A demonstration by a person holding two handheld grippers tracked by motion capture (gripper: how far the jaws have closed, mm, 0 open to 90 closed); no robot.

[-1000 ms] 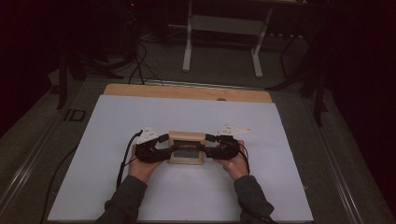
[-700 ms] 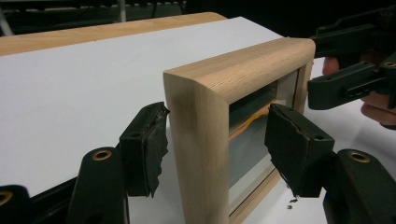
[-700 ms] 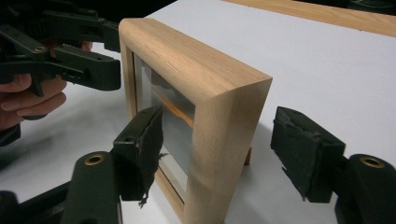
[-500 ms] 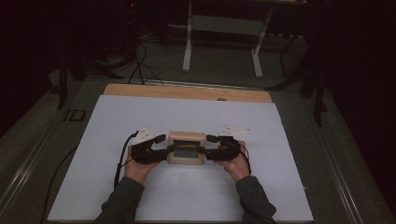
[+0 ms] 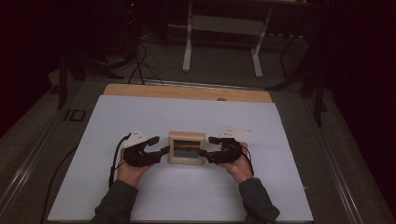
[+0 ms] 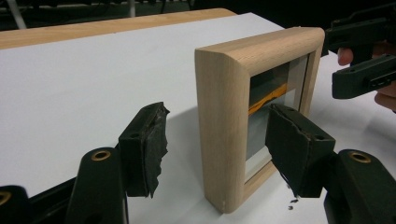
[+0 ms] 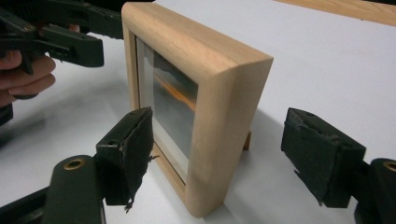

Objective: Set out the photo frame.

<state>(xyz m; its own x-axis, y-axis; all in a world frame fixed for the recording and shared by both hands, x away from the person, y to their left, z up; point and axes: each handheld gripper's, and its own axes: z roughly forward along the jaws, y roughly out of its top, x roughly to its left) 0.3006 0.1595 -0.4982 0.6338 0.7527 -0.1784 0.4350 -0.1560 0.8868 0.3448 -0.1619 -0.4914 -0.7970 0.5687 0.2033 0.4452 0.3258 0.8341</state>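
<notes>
A wooden picture frame stands upright on the white table, nothing crowding it.

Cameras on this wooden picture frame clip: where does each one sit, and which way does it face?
High view: above the person's side, looking forward and down on the white table; forearms and both hands show.
Left gripper view: rides the left gripper, looking along its open jaws at one side edge of the wooden picture frame.
Right gripper view: rides the right gripper, facing the opposite side edge.
Shared: the upright frame; each gripper view shows the other gripper beyond it.
</notes>
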